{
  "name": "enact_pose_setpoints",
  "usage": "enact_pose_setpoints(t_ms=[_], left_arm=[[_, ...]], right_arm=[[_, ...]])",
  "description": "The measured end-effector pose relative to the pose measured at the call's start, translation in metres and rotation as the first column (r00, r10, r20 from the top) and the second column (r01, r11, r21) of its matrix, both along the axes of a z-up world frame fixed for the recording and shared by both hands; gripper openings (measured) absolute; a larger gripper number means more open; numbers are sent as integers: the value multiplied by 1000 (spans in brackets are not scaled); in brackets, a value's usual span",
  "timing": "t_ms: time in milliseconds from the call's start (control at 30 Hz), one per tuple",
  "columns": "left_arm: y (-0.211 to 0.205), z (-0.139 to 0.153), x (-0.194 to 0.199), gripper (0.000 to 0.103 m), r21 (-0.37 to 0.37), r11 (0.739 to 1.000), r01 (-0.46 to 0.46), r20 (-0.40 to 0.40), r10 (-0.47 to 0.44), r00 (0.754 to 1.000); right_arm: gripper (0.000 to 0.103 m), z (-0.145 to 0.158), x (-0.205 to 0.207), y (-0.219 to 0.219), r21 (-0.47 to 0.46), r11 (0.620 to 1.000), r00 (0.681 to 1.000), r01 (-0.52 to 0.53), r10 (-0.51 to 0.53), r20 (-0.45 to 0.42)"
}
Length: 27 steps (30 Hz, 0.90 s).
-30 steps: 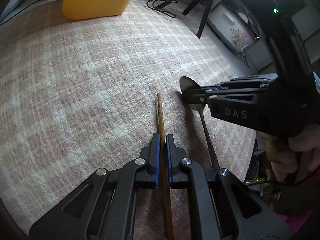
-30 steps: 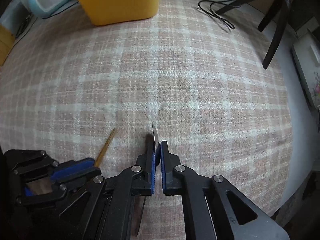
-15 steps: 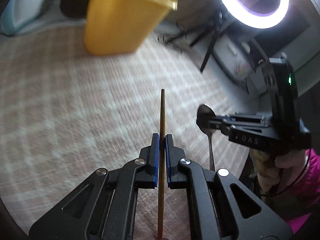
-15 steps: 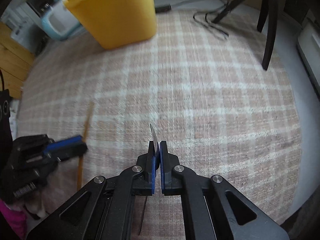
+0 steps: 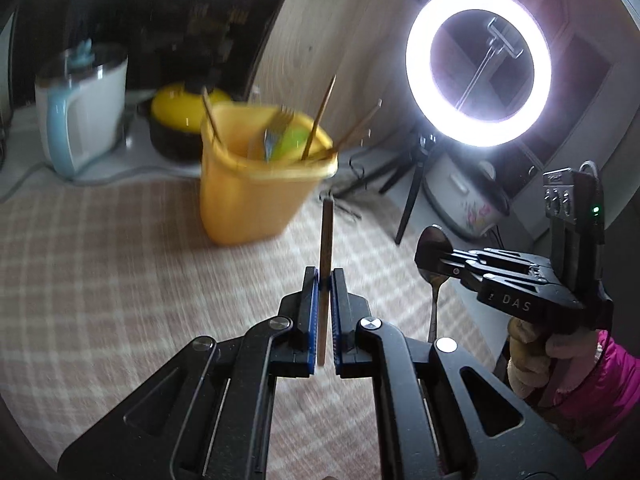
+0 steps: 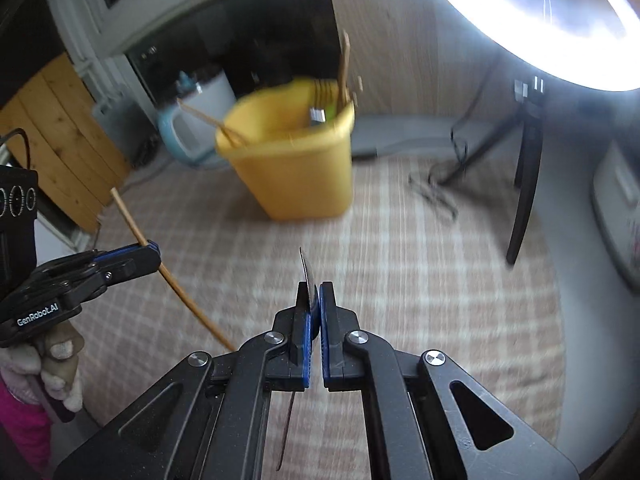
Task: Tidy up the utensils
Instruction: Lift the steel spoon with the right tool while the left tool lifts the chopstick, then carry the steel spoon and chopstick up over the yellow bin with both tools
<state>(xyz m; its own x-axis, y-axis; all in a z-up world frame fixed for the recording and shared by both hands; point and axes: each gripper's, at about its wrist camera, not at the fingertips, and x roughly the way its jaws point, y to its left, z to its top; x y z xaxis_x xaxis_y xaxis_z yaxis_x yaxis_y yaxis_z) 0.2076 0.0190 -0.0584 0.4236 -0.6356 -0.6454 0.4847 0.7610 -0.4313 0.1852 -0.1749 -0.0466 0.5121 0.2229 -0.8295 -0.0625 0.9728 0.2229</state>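
Observation:
My left gripper is shut on a wooden chopstick that sticks up past its pads, held above the checked tablecloth. My right gripper is shut on a metal spoon, seen edge-on there, its bowl up and handle hanging down. From the left wrist view the spoon and right gripper are at the right. In the right wrist view the left gripper holds the chopstick at the left. A yellow bin with chopsticks and a fork in it stands ahead, also the bin in the right wrist view.
A lit ring light on a tripod stands at the right rear. A white and blue kettle and a yellow-lidded pot sit behind the bin. A white cooker is at the table's right edge. Cables lie near the tripod.
Both grippers have risen off the cloth and tilted up, each carrying its utensil. The bin, kettle and ring light have come into view.

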Motion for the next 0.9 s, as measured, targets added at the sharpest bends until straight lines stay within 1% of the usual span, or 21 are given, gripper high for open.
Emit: enact_pose_setpoints(t_ms=[33, 100, 200, 333, 533, 767, 900], left_arm=[[-1, 5, 3, 4, -3, 1000, -4, 10, 4, 1000], [0, 11, 7, 4, -9, 1000, -7, 26, 7, 1000], [1, 25, 14, 4, -22, 1000, -17, 58, 18, 998], [4, 45, 25, 4, -36, 999, -33, 103, 37, 994], [14, 81, 43, 4, -45, 996, -75, 182, 82, 980], [25, 107, 70, 4, -54, 990, -130, 239, 139, 961], [26, 117, 84, 4, -41, 987, -155, 266, 160, 951]], right_arm=[[2, 16, -13, 3, 0, 1000, 1000, -2, 2, 15], [2, 33, -11, 4, 9, 1000, 999, -6, 6, 51], [2, 51, -2, 4, 17, 1000, 994, -7, 5, 114], [2, 72, 15, 4, 32, 999, 986, -5, -1, 168], [2, 94, 42, 11, 7, 1000, 969, -10, 8, 245], [2, 107, 77, 21, -38, 999, 956, -13, 24, 291], [2, 111, 94, 21, -57, 998, 950, 5, 13, 312]])
